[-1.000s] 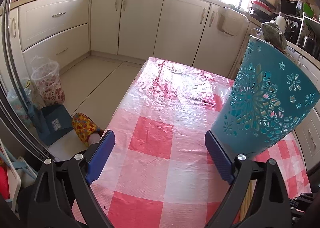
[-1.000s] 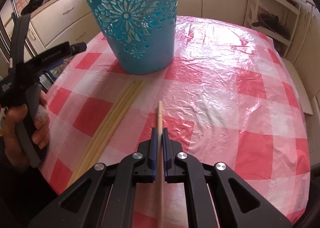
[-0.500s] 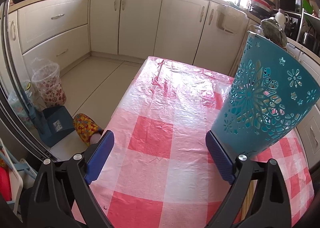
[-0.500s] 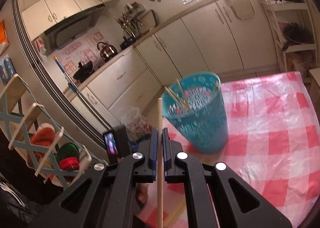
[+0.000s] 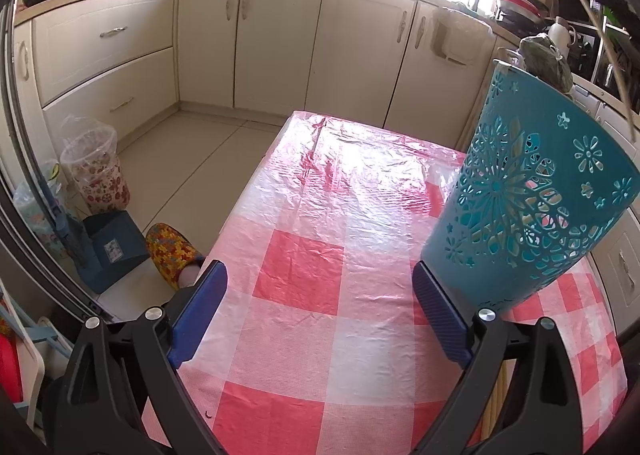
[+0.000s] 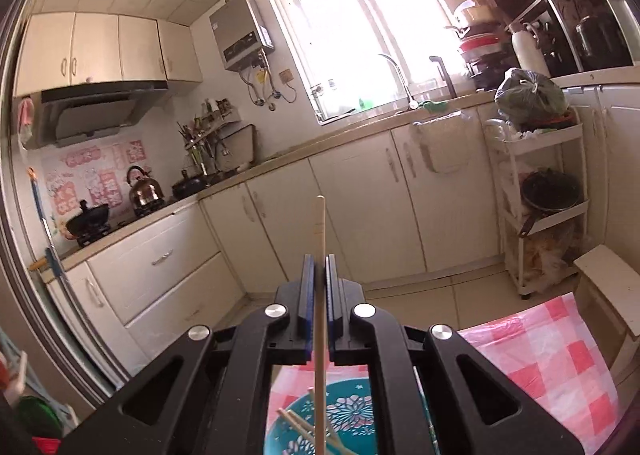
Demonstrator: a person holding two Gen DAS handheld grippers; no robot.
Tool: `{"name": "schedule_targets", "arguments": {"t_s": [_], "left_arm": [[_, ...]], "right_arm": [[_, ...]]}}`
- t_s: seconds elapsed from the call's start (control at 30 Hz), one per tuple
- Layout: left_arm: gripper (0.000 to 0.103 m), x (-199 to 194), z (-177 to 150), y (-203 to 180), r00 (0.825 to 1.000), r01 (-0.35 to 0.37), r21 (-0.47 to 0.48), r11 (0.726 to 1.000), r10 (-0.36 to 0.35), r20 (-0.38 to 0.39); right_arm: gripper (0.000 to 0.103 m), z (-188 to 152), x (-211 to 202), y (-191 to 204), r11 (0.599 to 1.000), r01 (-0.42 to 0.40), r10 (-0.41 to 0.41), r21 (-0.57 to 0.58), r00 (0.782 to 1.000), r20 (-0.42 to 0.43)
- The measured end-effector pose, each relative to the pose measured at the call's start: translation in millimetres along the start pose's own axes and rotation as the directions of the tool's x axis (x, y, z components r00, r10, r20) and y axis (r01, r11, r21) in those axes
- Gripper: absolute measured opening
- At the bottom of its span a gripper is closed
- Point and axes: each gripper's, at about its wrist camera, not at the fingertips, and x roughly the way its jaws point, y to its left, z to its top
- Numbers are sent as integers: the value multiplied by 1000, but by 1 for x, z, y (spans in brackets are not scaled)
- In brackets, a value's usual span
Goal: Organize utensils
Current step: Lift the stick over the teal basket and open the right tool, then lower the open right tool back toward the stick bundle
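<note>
Pale wooden chopstick (image 6: 320,239) upright above teal perforated holder (image 6: 352,415) containing chopsticks (image 6: 298,425).

teal flower-cutout basket (image 5: 528,191); pink-and-white checked tablecloth (image 5: 320,279); pale wooden chopstick (image 6: 320,239); cream cabinets (image 5: 276,43)

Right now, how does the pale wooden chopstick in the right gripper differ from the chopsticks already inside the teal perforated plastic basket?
The held pale wooden chopstick is clamped between the right gripper pads, while the chopsticks in the basket lie loose. The held one runs straight along the gripper; those in the teal perforated plastic basket lean at crossing angles. The held one's lower end hangs over the basket opening; the others rest inside. All look like the same light wood.
</note>
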Motion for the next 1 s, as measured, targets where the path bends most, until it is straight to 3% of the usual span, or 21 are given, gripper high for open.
{"name": "schedule_targets", "arguments": {"t_s": [0.17,0.37,0.73,1.0], "left_arm": [[90,-1,-1,2,1000,7,-6,1000,-7,3],[91,-1,-1,4,1000,1,-9,1000,-1,4],[95,0,-1,0,1000,-20,2,1000,20,3],[95,0,0,-1,1000,-29,5,1000,29,-1]], "right_arm": [[6,-26,16,-3,996,88,-90,-34,995,-40],[8,-55,11,0,987,96,-108,-127,990,-88],[30,-86,-54,-21,982,112,-135,-155,980,-146],[32,-125,-77,-47,977,154,-191,-144,939,-287]]}}
